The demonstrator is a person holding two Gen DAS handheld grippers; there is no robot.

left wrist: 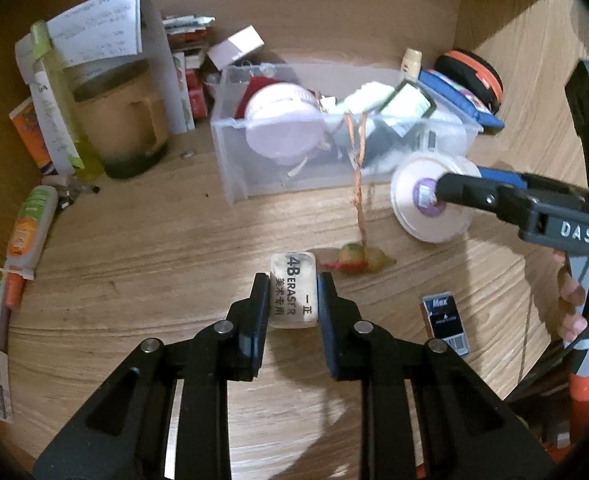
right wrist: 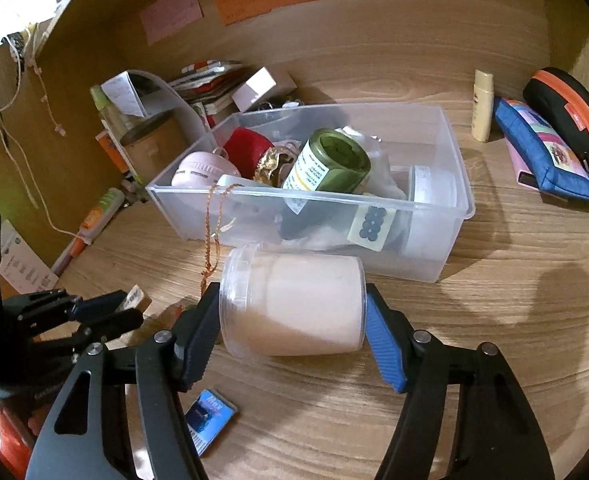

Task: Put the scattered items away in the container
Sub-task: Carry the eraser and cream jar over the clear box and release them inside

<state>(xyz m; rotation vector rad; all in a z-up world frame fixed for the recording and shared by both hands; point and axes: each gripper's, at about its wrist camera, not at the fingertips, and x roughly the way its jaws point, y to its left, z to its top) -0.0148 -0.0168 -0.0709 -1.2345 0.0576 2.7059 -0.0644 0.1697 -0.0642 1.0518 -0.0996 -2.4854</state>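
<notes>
The left gripper (left wrist: 293, 300) was closed on the eraser (left wrist: 293, 290), pads pressed to both long sides; the eraser sat at 6 o'clock from the bin (left wrist: 334, 132), well apart from it. Whether it was clear of the desk (left wrist: 134, 272) could not be told.

The right gripper (right wrist: 293, 320) straddled the jar (right wrist: 294, 304), which lay on its side just in front of the bin's (right wrist: 446, 208) near wall. The left pad touched the lid end; the blue right pad (right wrist: 384, 348) stood at the base, contact there uncertain — a firm grip could not be confirmed.

The bin held a green-capped bottle (right wrist: 328, 166), a pink tub (right wrist: 204, 174), a red item (right wrist: 250, 148) and a white jar (right wrist: 432, 196). A braided cord (left wrist: 359, 184) hung over the bin's front wall and ran down to a small charm (left wrist: 360, 260) at 1 o'clock from the eraser.

A staple box (left wrist: 445, 322) lay loose on the desk at 3 o'clock from the eraser — outside the bin. A tube (left wrist: 30, 228) lay at 9 o'clock near the desk edge. A blue pouch (right wrist: 546, 156) and a black-and-orange case (right wrist: 570, 112) rested at 2 o'clock from the bin.
</notes>
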